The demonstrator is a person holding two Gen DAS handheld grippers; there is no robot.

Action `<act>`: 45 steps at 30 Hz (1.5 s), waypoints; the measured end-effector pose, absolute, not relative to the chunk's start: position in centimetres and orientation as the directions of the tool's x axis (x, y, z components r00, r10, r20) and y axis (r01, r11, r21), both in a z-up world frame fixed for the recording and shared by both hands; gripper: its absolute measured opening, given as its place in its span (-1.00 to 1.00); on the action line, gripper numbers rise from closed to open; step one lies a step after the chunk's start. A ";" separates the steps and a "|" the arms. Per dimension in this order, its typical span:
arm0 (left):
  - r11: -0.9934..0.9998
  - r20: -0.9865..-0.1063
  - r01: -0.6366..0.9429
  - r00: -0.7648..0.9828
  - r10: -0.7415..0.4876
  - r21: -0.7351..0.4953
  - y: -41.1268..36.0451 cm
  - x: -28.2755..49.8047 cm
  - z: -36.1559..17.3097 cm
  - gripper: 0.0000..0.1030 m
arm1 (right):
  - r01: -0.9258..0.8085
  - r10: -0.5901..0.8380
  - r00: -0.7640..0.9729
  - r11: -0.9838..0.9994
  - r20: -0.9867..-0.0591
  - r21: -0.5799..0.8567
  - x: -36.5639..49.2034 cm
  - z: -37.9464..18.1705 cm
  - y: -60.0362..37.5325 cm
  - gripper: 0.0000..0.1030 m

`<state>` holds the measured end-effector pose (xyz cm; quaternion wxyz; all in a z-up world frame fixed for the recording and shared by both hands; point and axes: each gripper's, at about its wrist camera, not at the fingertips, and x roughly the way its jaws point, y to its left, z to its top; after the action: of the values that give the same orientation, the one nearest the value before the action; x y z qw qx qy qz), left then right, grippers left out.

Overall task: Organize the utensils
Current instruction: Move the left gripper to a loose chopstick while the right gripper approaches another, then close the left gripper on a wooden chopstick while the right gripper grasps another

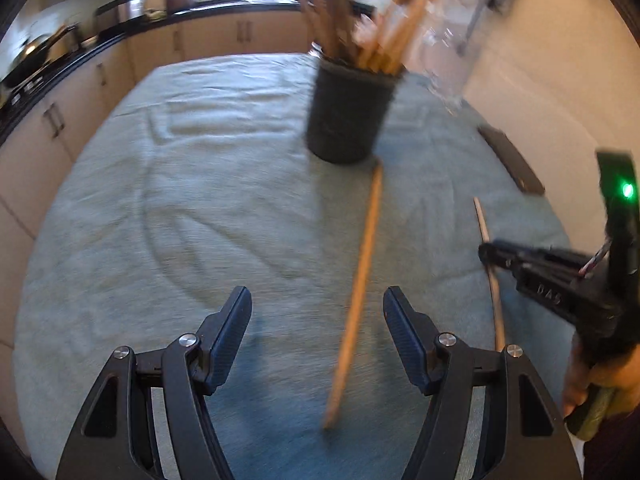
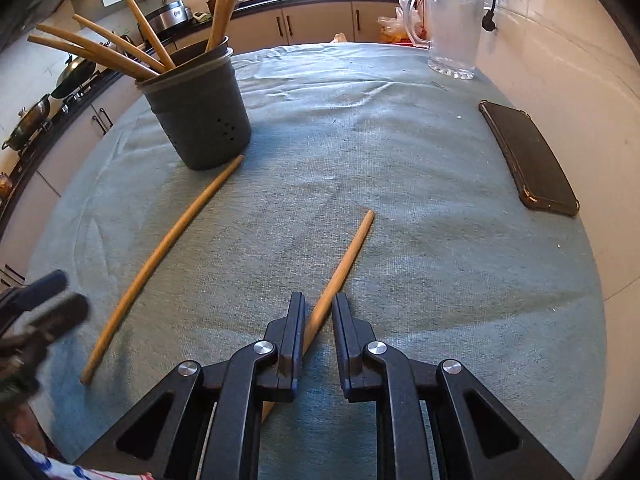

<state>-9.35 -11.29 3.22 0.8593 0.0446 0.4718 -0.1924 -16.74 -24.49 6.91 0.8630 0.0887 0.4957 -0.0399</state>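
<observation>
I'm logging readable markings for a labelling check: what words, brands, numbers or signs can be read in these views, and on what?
"DAS": raised letters, blurred and uncertain, on the right gripper body in the left wrist view.
Nothing readable on the holder, phone or pitcher.

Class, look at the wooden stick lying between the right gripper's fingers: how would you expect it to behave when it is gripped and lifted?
The stick looks like straight, round wood, so it is probably stiff and light. The right gripper brackets it near one end, so the long free end may droop or pivot. Being round, it could roll on the cloth if nudged.
</observation>
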 end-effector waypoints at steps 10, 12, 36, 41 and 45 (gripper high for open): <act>0.917 -0.878 0.394 0.412 -0.242 -0.068 -13.9 -7.9 1.4 -0.82 | 0.119 0.049 0.506 0.985 -0.861 0.126 -16.5 6.8 -24.7 -0.72; 0.922 -0.880 0.363 0.382 -0.283 -0.139 -13.2 -7.8 1.4 -0.83 | 0.110 0.057 0.504 0.985 -0.862 0.130 -16.4 6.8 -24.8 -0.75; 0.925 -0.918 0.343 0.290 -0.270 -0.163 -14.2 -5.9 2.9 -0.29 | 0.120 0.180 0.348 0.965 -0.920 0.234 -17.1 7.0 -28.5 -0.70; 0.920 -0.936 0.366 0.255 -0.243 -0.139 -15.7 -3.6 1.8 -0.44 | 0.131 0.173 0.302 0.966 -0.938 0.221 -16.5 7.0 -28.4 -0.68; 0.918 -0.939 0.373 0.246 -0.239 -0.136 -16.6 -2.5 1.7 -0.47 | 0.112 0.144 0.271 0.977 -0.952 0.180 -15.8 7.0 -27.6 -0.66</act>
<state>-2.51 -16.56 1.67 0.7871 0.0573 0.5825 -0.1945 -15.76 -27.61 6.97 0.7901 0.1062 0.6036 0.0100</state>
